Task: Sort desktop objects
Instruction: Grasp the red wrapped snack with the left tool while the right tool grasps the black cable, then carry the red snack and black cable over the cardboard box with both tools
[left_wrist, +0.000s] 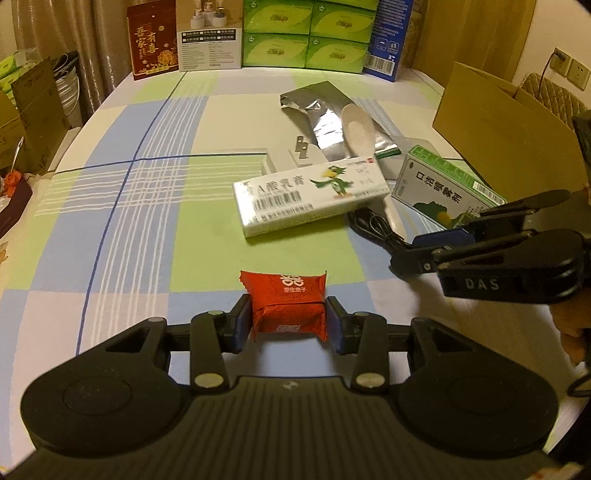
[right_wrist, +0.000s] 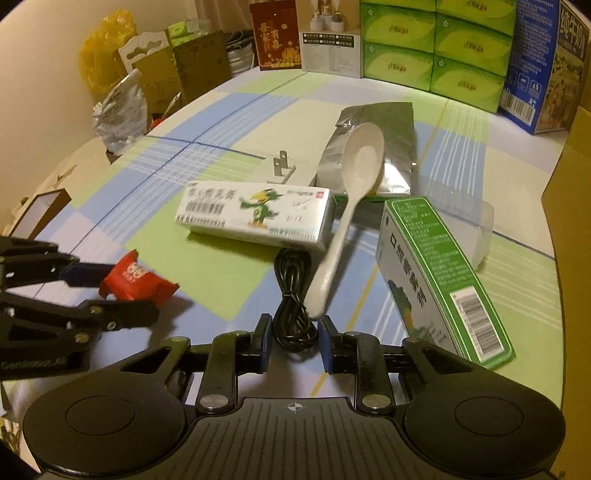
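A red snack packet (left_wrist: 288, 304) sits between the blue pads of my left gripper (left_wrist: 289, 326), which is shut on it low over the checked tablecloth (left_wrist: 147, 221). The right wrist view shows the same packet (right_wrist: 136, 278) in the left gripper (right_wrist: 110, 295). My right gripper (right_wrist: 294, 341) is shut on a coiled black cable (right_wrist: 293, 295), beside the handle of a white spoon (right_wrist: 354, 177). From the left wrist view the right gripper (left_wrist: 424, 254) reaches in at the right, by the cable (left_wrist: 373, 225).
A white ointment box with a green bird (right_wrist: 255, 214), a green and grey medicine box (right_wrist: 439, 277), a silver foil pouch (right_wrist: 380, 147), a white plug adapter (right_wrist: 282, 171) and a clear plastic tub (right_wrist: 465, 221) crowd the middle. A cardboard box (left_wrist: 509, 133) stands at right. Cartons (left_wrist: 306, 37) line the far edge.
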